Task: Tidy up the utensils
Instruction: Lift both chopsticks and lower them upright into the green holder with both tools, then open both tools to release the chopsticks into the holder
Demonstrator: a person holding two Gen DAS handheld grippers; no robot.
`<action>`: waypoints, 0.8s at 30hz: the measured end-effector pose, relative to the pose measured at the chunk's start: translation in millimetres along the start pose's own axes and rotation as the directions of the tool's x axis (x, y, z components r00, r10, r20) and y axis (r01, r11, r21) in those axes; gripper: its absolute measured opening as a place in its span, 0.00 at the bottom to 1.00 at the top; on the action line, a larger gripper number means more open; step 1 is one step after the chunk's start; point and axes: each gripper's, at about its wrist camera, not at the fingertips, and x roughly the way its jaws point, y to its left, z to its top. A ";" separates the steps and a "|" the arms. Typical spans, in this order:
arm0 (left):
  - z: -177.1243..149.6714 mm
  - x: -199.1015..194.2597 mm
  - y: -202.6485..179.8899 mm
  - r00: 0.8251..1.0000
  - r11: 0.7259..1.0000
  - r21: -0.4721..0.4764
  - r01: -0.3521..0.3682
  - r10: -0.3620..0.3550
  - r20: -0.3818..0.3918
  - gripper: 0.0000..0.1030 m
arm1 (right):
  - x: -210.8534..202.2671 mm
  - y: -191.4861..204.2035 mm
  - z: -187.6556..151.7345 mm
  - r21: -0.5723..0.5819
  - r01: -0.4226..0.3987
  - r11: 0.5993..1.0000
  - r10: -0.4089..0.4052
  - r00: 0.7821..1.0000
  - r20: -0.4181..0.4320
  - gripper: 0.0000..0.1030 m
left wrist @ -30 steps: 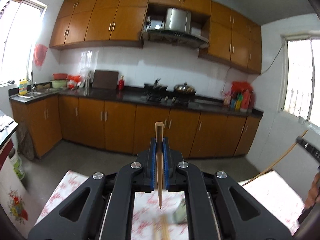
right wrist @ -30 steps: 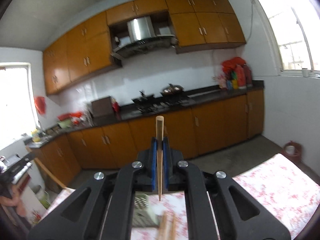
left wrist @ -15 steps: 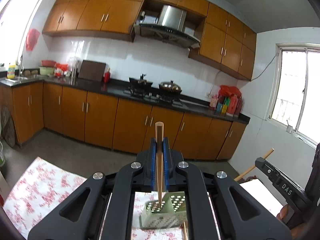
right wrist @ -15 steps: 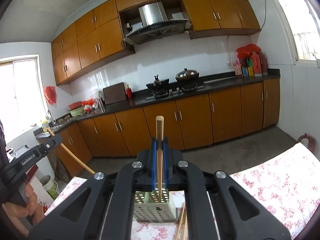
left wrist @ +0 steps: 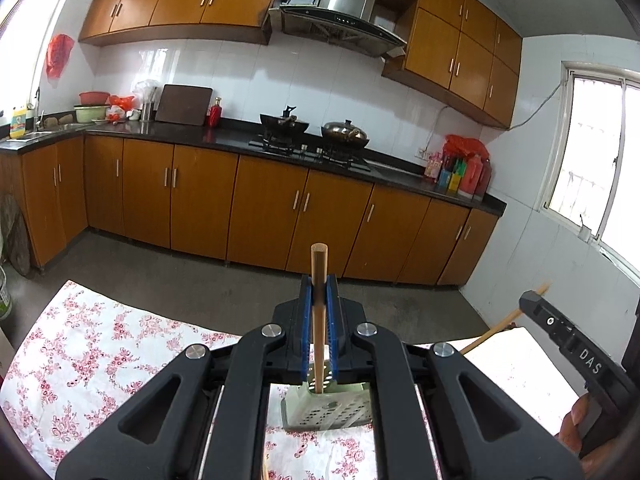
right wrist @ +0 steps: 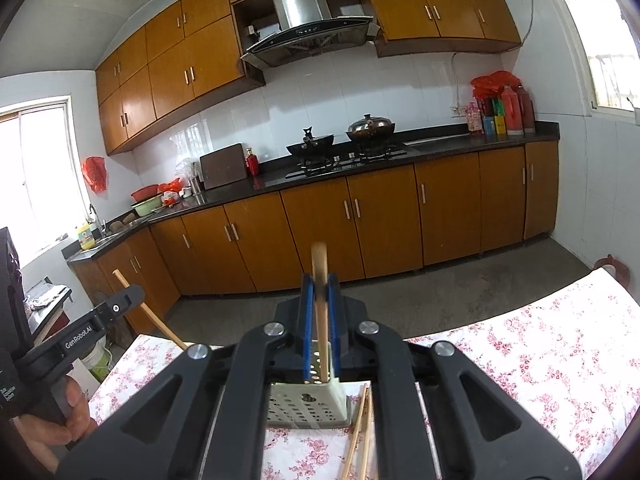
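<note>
My left gripper (left wrist: 319, 296) is shut on a wooden chopstick (left wrist: 319, 320) held upright, its lower tip over the pale green perforated utensil holder (left wrist: 328, 410) on the floral tablecloth. My right gripper (right wrist: 319, 294) is shut on another wooden chopstick (right wrist: 321, 312), its lower end over the same holder (right wrist: 306, 406). Two more chopsticks (right wrist: 360, 432) lie on the cloth to the right of the holder. Each gripper shows at the edge of the other's view, with its chopstick sticking out.
The table has a floral tablecloth (left wrist: 100, 352). Beyond it are the grey floor, orange kitchen cabinets (left wrist: 272, 208), a black counter with a stove and pots (left wrist: 312, 132), and a window (left wrist: 600, 152) at right.
Both grippers have tilted down and moved towards the holder, which has come into view under each chopstick tip. Both stay shut on their chopsticks.
</note>
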 end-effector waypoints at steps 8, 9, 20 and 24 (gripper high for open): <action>8.0 -19.4 8.1 0.999 1.000 -0.017 -0.014 0.014 0.029 0.27 | -33.6 -17.2 3.1 0.033 0.047 0.998 -0.049 0.997 0.055 0.31; 9.5 -26.4 11.0 0.999 1.000 -0.024 -0.015 0.016 0.044 0.35 | -42.0 -23.5 1.4 0.040 0.060 0.997 -0.062 0.996 0.063 0.31; -32.7 -54.4 71.1 0.991 0.990 -0.029 -0.135 0.135 -0.024 0.36 | -38.6 -84.4 -103.8 0.055 0.222 0.973 -0.205 0.954 -0.219 0.34; -75.3 -36.1 99.0 0.968 0.979 -0.003 -0.206 0.203 -0.148 0.36 | -13.0 -80.3 -155.1 0.044 0.154 0.987 -0.125 0.913 -0.388 0.26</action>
